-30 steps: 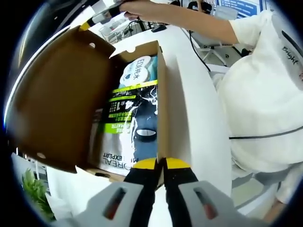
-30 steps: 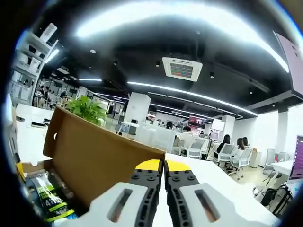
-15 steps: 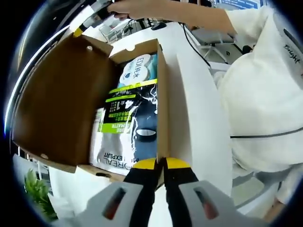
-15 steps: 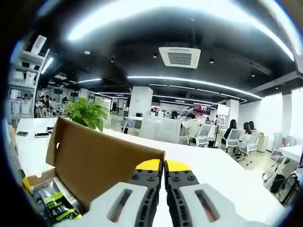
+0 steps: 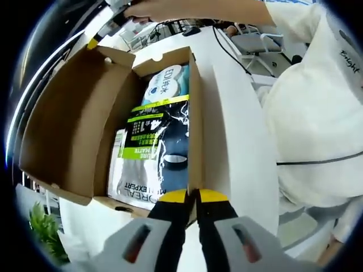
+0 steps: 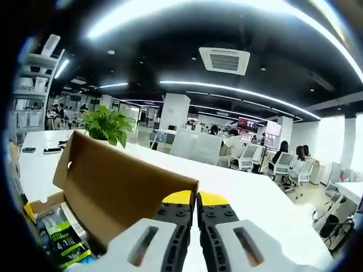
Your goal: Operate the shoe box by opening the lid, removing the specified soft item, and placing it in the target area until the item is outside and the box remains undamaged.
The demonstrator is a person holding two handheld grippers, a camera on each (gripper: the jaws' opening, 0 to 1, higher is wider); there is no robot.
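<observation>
Lid [image 5: 68,130] swung open, both hand-held grippers (left [image 5: 193,196] pinching box wall [image 5: 194,122], right [image 6: 195,199] pinching lid edge) clamped, soft packet [image 5: 150,144] unremoved.

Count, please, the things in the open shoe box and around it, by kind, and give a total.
Shoe box, with lid swung open: 1
Soft packets in the box: 2, a dark one with a green band and a white and teal one
Tongs: 2, the left shut on the box wall, the right shut on the lid edge
Potted plant: 1
Total: 6
</observation>
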